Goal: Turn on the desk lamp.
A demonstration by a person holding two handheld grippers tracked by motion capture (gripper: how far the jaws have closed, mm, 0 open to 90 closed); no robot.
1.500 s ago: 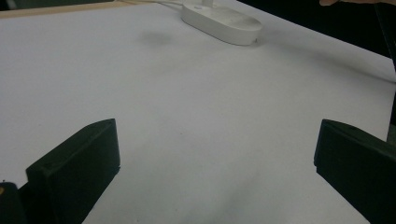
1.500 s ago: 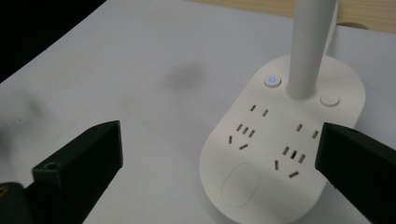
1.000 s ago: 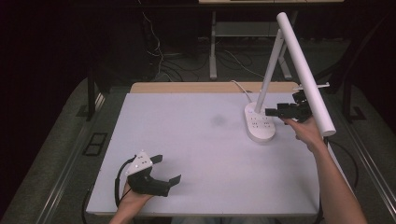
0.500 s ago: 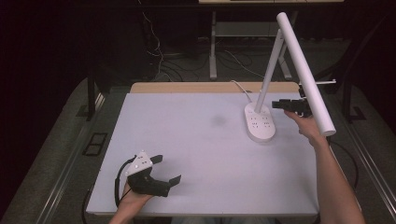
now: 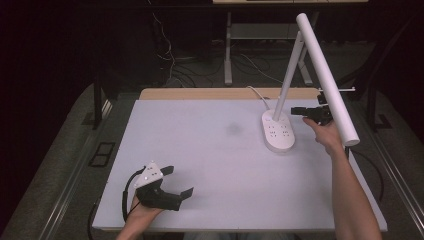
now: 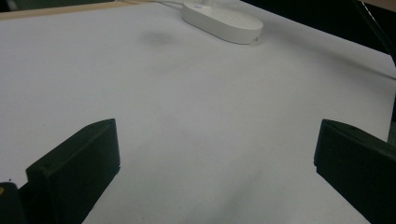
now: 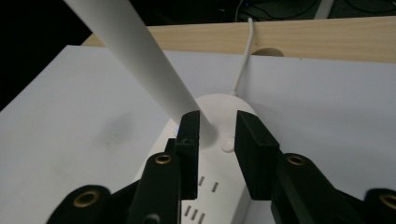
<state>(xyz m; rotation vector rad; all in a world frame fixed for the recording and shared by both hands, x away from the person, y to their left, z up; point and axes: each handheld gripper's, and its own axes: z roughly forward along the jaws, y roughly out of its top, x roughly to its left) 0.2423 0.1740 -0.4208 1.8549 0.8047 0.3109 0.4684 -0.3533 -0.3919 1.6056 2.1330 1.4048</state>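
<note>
A white desk lamp stands at the back right of the white table (image 5: 215, 150). It has an oval base (image 5: 278, 132) with sockets, a slanted stem (image 5: 288, 75) and a long tube head (image 5: 325, 75). My right gripper (image 5: 296, 111) points left at the foot of the stem, just above the base. In the right gripper view the stem (image 7: 135, 51) comes down beside the left jaw of that gripper (image 7: 217, 135). Its jaws have just been closing and stand narrow, with a gap still at the right jaw. My left gripper (image 5: 179, 181) rests open at the front left, nothing between its jaws (image 6: 215, 154).
The lamp's white cord (image 7: 243, 60) runs back over the wooden table edge (image 7: 327, 39). A faint grey smudge (image 5: 233, 129) marks the table left of the base (image 6: 224, 21). The tube head hangs over my right hand. The floor around is dark, with cables.
My right gripper has moved left and slightly down toward the lamp stem, and its jaws have narrowed. The left gripper has stayed where it was.
</note>
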